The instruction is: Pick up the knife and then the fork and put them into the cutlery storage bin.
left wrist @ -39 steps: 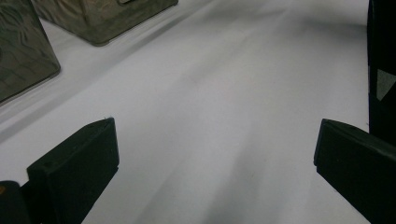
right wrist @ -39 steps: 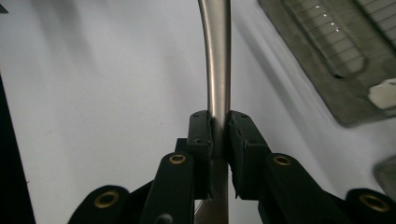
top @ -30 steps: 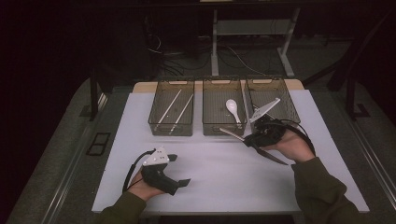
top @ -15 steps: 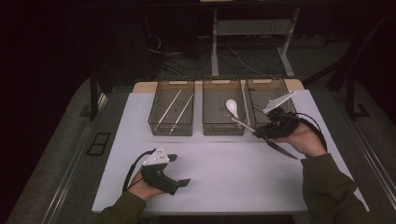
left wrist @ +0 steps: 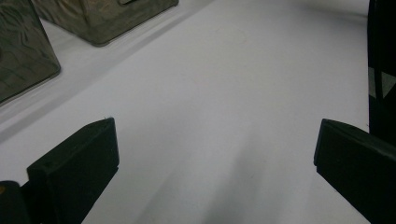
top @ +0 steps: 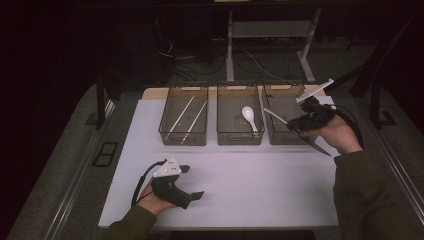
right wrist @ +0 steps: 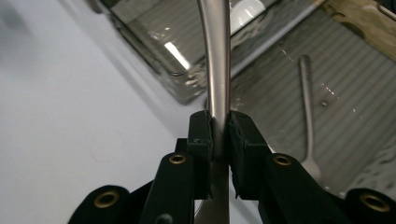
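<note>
Your work surface is the white counter [top: 250, 185], with three clear bins set in a row along its far edge. The left bin [top: 183, 114] contains two pale chopsticks [top: 187, 116] lying side by side. The middle bin [top: 239, 115] contains a white spoon [top: 249, 116]. The right bin [top: 286, 112] contains a fork [right wrist: 307, 116] lying on its ribbed floor, as the right gripper view shows.

Your right claw [top: 295, 124] is held over the near right corner of the right bin. Its pads are pressed together on a metal utensil handle [right wrist: 215, 60]; in the right gripper view the handle runs up between the pads and out past the top of the frame, above the wall between the right and middle bins. In the high view the handle [top: 275, 115] slants leftward from the claw over the right bin.

Your left claw [top: 192, 182] rests low over the near left part of the counter. Its jaws are spread wide, with bare counter between them.
</note>
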The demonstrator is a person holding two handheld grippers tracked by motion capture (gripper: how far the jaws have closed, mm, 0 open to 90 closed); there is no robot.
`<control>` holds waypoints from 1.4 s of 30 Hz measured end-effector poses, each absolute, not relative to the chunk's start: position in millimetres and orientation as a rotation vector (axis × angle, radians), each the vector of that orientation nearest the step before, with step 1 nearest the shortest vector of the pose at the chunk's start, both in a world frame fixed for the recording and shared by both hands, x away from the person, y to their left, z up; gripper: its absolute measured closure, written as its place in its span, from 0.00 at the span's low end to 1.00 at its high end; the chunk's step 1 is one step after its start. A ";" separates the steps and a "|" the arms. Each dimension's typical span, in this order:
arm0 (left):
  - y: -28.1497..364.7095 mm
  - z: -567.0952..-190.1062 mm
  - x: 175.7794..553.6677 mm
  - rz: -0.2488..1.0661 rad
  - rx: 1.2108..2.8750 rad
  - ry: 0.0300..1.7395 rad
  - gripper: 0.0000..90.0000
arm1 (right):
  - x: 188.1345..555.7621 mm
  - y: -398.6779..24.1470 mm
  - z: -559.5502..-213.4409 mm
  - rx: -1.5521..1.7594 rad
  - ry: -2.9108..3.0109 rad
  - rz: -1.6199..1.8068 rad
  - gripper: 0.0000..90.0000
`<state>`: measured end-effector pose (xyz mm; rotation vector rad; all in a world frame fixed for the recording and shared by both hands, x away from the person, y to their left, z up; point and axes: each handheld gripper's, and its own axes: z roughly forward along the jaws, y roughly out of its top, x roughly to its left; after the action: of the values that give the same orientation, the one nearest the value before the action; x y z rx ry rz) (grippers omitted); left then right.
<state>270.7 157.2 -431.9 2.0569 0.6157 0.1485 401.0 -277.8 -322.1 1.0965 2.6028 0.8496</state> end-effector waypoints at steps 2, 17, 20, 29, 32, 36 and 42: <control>157.0 -431.9 270.6 0.148 2.056 0.615 0.00 | 407.5 -281.3 -321.1 1.114 2.596 0.828 0.88; 157.8 -432.1 271.1 0.142 2.052 0.617 0.00 | 466.1 -298.3 -320.9 1.262 2.550 0.728 0.88; 157.9 -432.1 271.2 0.140 2.049 0.616 0.00 | 477.7 -300.3 -324.1 1.295 2.538 0.713 0.88; 157.7 -431.9 271.0 0.137 2.049 0.609 0.00 | 509.8 -299.0 -334.3 1.379 2.517 0.669 0.88; 157.6 -432.0 270.8 0.134 2.047 0.608 0.00 | 517.5 -298.0 -339.4 1.397 2.516 0.666 0.88; 157.1 -431.9 270.5 0.135 2.049 0.601 0.00 | 525.2 -295.8 -349.3 1.437 2.512 0.661 0.88; 157.4 -432.1 270.8 0.131 2.048 0.603 0.00 | 530.5 -287.0 -363.4 1.427 2.528 0.622 0.88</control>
<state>270.8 157.4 -432.1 2.0483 0.6027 0.1310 530.5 -287.0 -363.4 1.4273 2.5282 0.6218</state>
